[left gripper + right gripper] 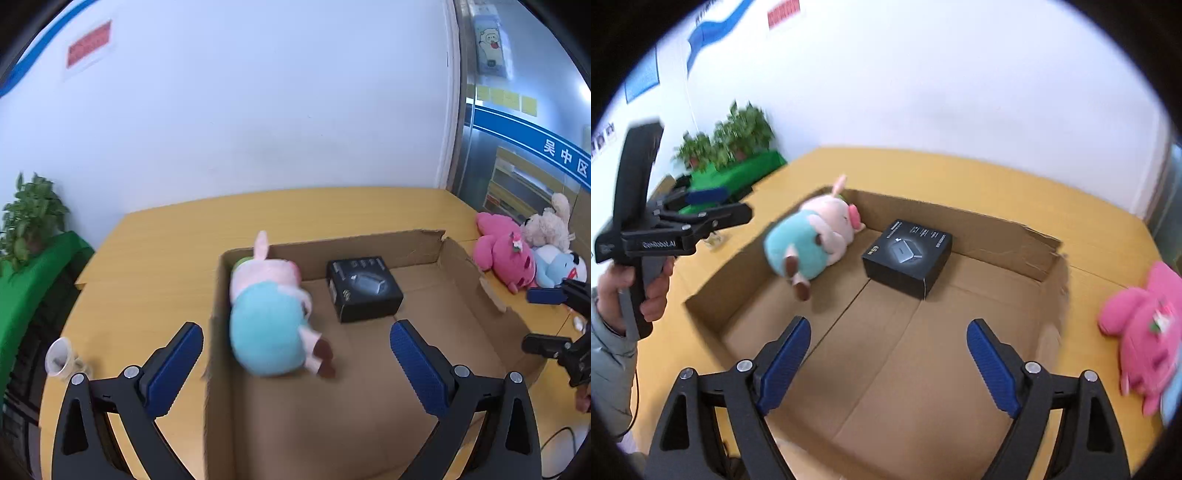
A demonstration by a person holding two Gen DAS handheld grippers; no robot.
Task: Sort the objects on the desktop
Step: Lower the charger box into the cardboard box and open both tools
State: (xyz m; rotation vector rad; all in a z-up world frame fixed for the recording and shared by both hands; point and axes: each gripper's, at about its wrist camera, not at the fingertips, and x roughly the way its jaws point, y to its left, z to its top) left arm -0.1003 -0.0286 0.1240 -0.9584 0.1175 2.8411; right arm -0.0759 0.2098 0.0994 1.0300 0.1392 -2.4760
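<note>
1. While your left gripper (295,354) and right gripper (888,354) both gape wide and grip nothing, the pig plush (271,314) lies inside the cardboard box (369,406), beside the black carton (364,290).
2. Only your left view shows the paper cup (59,358) outside that box; only your right shows your hand (635,291).

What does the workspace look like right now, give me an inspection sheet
Surface: yellow wooden table, carrying an open cardboard box.
Job's things: pig plush in teal dress and black product box lie inside the box; pink plush, cream plush and blue-white plush wait on the table beside it.
Clutter: small plastic cup on the table.
Grippers: left claw open, empty; right claw open, empty.
Cables: black cable at table edge.
Surroundings: white wall, potted plants on green cloth.
</note>
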